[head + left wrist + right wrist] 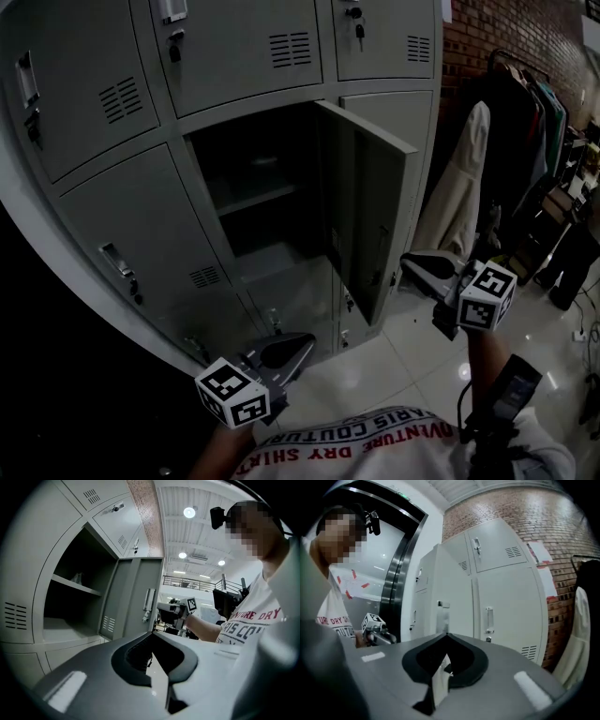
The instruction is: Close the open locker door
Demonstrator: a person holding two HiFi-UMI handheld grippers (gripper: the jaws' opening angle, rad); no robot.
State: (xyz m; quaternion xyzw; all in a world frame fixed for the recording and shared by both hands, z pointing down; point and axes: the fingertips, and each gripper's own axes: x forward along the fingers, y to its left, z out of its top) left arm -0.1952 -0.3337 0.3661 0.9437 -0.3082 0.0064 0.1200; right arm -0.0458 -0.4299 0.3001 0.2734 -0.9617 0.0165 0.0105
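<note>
The open locker door [367,202] stands swung out to the right from a dark, empty compartment [258,192] in the grey locker bank. My right gripper [410,263] is shut on nothing, its tips a short way right of the door's lower free edge, not touching it. Lower down, my left gripper [302,344] is also shut on nothing and points at the lockers below the opening. The left gripper view shows the door [133,597] with its handle [149,603] beyond my left gripper [151,634]. The right gripper view shows the door's edge [442,617] just past my right gripper [446,634].
A clothes rack with dark coats [525,131] and a white coat [459,192] stands to the right of the lockers, against a brick wall [502,37]. A glossy tiled floor [403,361] lies below. The neighbouring locker doors [239,42] are closed.
</note>
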